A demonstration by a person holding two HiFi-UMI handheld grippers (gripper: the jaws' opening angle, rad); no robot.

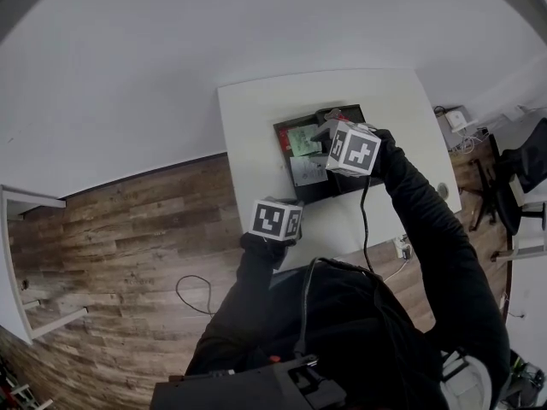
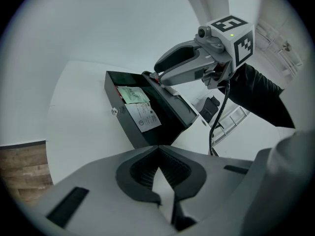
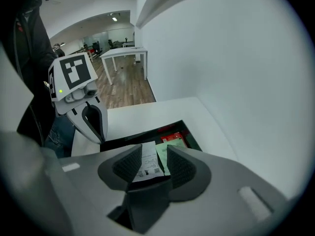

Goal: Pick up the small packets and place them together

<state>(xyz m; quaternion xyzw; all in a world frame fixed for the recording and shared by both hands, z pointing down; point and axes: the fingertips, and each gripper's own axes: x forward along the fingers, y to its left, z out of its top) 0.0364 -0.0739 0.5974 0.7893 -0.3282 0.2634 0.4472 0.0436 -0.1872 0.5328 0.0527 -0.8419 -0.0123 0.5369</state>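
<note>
A black box (image 1: 342, 182) lies open on the white table (image 1: 256, 143). Inside it are a green packet (image 1: 301, 139), a white packet (image 1: 308, 170) and a red packet (image 3: 171, 138). My right gripper (image 3: 151, 163) hovers over the box, jaws open and nothing gripped. Through the gap I see the white packet (image 3: 148, 162) flat on the box floor, the green packet (image 3: 162, 156) beside it. My left gripper (image 2: 165, 181) is shut and empty, near the table's front edge, short of the box (image 2: 147, 127). From there the right gripper (image 2: 157, 75) shows above the box's far rim.
The table backs onto a white wall. Wooden floor (image 1: 128, 229) lies to its left, with a loose cable (image 1: 192, 293) on it. An office chair (image 1: 517, 173) and a power strip (image 1: 453, 118) sit to the right. The gripper's black cable (image 1: 366, 220) crosses the table's front.
</note>
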